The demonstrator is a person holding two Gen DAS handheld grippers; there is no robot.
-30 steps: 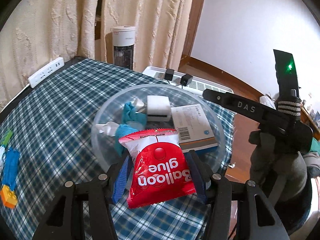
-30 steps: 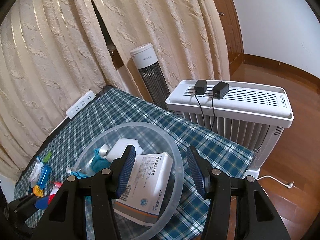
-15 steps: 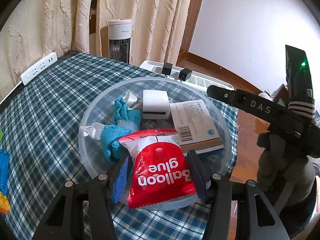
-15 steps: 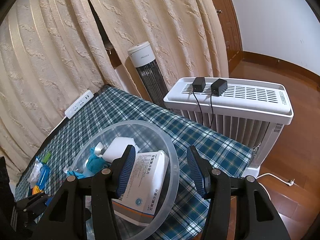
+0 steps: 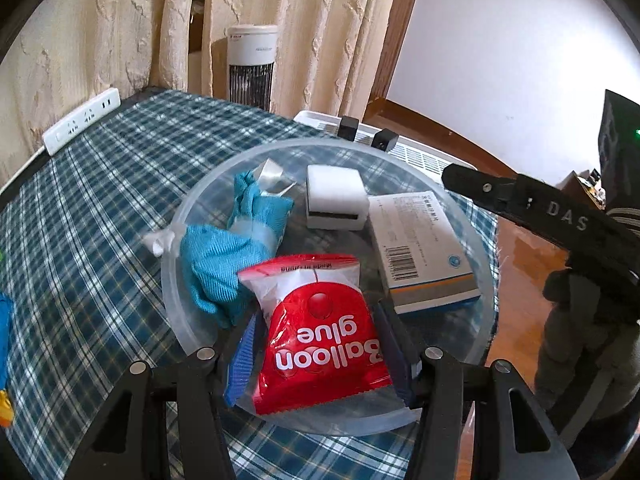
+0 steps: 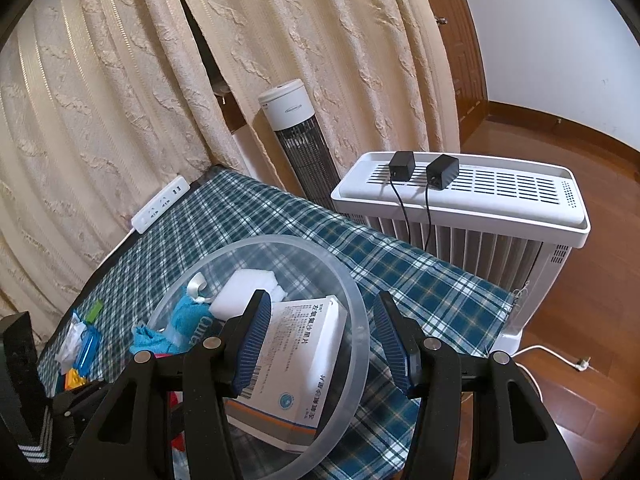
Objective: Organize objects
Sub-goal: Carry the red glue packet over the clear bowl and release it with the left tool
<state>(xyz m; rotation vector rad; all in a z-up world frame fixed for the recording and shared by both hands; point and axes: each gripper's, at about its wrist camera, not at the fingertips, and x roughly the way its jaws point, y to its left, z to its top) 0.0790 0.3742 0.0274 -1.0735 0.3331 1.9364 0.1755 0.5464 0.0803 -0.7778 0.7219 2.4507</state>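
**Balloon glue packet held over the bowl, near rim**

At the bottom of my left wrist view, my left gripper (image 5: 318, 344) is clamped on the red balloon glue packet (image 5: 320, 344): both blue pads press its sides, and the packet hangs over the near part of the clear plastic bowl (image 5: 172, 280), its white top edge pointing away from me. Just past the packet, left of centre, a crumpled blue cloth (image 5: 224, 264) lies in the bowl with a bit of clear wrapping beside it. To the right of centre lies a medicine box (image 5: 420, 248), flat, barcode facing up. Behind these, near the bowl's far side, sits a white foam block (image 5: 336, 200). The bowl stands on a blue plaid tablecloth (image 5: 100, 208). At the upper left, a white power strip (image 5: 82, 126) lies along the cloth's far edge, against the cream curtains (image 5: 120, 32).

In my right wrist view, my right gripper (image 6: 320, 340) sits at the bottom centre with its jaws parted; the bowl's right rim passes between them, untouched as far as I can tell. Beyond the table, at the right, stands a white radiator heater (image 6: 480, 216) with two black adapters (image 6: 424, 168) on top, and a white tower fan (image 6: 296, 136) stands against the curtains.
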